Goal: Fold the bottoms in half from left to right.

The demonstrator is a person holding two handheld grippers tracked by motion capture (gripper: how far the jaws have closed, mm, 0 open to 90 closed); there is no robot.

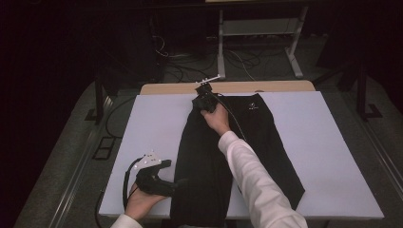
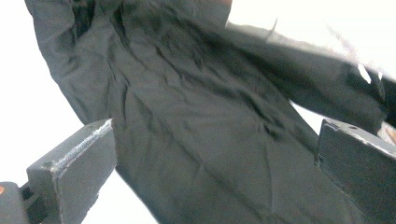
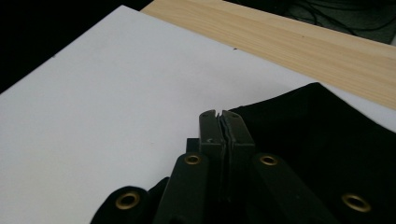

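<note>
Two tongs (left [image 1: 179, 182], right [image 1: 203, 90]), one black garment [image 1: 214, 156].

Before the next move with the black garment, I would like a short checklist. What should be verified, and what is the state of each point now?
1. Right gripper is shut at the far edge of the black garment: ok. In the right gripper view the jaws stand together.
2. Cloth is really pinched between those jaws: cannot tell; only a thin layer seems to show there.
3. Left gripper is open: ok, jaws wide apart with the garment spread beyond them.
4. Left gripper grips the near part of the garment: not ok, its pads press on nothing.
5. Garment lies fully on the white board: not ok, its near end hangs over the front edge.
</note>
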